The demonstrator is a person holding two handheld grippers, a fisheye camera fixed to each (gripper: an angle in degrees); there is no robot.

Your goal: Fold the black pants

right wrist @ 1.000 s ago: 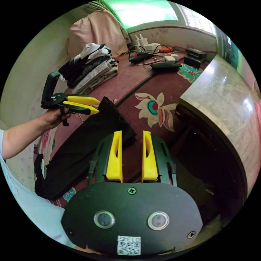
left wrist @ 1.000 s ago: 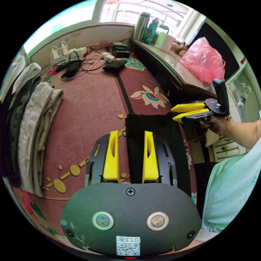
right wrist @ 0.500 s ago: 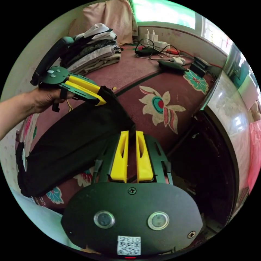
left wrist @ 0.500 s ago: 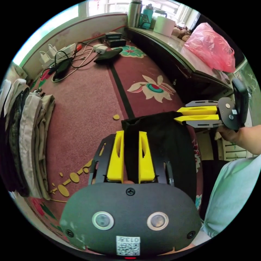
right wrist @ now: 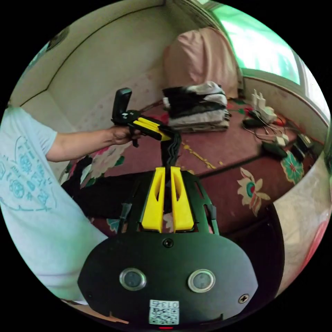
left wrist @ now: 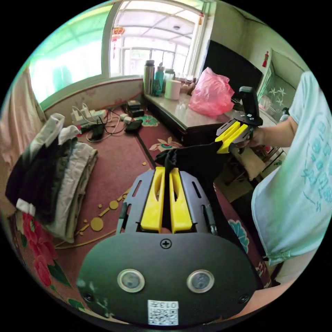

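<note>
left gripper (left wrist: 166, 171) jaws pinch black pants (left wrist: 193, 160) | right gripper (right wrist: 167, 171) likewise | both raised

A red carpet (left wrist: 117, 162) with flower patterns covers the floor. On it, at the left in the left gripper view, lies a stack of folded clothes (left wrist: 52, 173); farther off by the wall sit a power strip with chargers (left wrist: 86, 114) and tangled cables (left wrist: 103, 126) (plus a few dark devices). The black pants (right wrist: 100, 193) trail onto it.
</note>
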